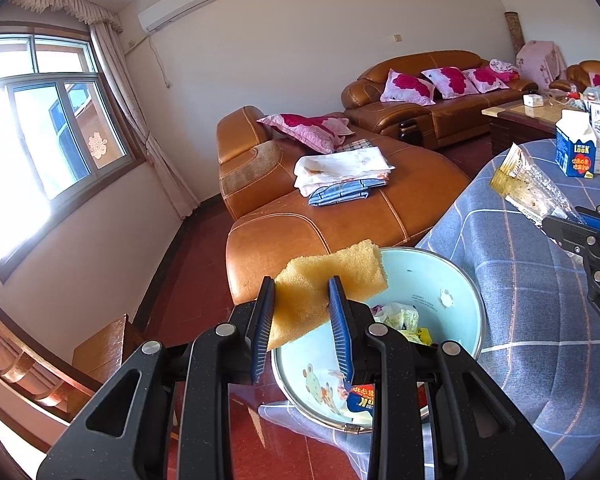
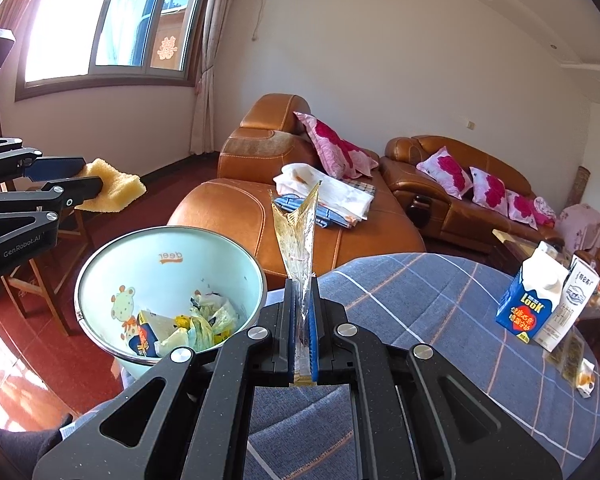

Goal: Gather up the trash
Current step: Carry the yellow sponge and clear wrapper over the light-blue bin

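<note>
My left gripper [image 1: 302, 292] is shut on a yellow sponge [image 1: 332, 276], held in the air over the near rim of a pale blue bin [image 1: 456, 276] that has wrappers and a blue carton in it. From the right wrist view the same sponge [image 2: 114, 190] hangs left of and above the bin [image 2: 172, 256]. My right gripper [image 2: 301, 292] is shut on a clear, gold-edged plastic wrapper [image 2: 296, 232] that stands upright between its pads, just right of the bin, above the table's edge. That wrapper [image 1: 528, 184] also shows at the right in the left wrist view.
A round table with a blue checked cloth [image 2: 440, 300] carries a blue LOOK milk carton [image 2: 530, 300], a white carton [image 2: 568, 308] and small wrappers [image 2: 580, 376]. A brown leather sofa [image 2: 300, 220] with folded cloth stands behind the bin. A wooden chair [image 2: 32, 276] is at the left.
</note>
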`<state>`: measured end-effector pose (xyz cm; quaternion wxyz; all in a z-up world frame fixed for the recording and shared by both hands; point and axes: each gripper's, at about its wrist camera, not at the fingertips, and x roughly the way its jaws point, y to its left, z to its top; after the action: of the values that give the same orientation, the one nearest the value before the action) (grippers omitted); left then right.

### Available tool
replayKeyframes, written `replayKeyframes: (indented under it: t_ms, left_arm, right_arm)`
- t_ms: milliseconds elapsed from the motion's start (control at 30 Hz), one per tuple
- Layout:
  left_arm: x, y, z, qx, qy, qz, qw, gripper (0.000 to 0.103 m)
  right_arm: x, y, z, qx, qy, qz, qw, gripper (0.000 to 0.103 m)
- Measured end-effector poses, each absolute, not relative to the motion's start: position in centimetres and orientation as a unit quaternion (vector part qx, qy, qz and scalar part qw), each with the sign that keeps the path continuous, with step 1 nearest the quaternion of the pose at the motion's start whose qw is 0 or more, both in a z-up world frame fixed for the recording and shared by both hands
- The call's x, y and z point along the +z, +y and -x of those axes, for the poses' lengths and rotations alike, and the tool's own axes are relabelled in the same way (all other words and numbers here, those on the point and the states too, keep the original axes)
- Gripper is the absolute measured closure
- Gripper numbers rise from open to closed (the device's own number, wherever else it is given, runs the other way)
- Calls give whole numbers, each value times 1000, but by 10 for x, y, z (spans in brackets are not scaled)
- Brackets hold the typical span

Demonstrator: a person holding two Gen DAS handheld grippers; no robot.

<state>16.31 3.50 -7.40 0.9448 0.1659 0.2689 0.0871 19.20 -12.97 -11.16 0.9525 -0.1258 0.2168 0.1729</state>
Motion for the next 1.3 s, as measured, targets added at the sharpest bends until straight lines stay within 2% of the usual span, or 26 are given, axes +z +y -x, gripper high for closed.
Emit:
replayKeyframes:
  t_ms: [1300]
  left_arm:
    - [-76,53,-169,137,272,-176,936,76]
  right_arm:
    - [-106,-104,-202,206,201,138,948,97]
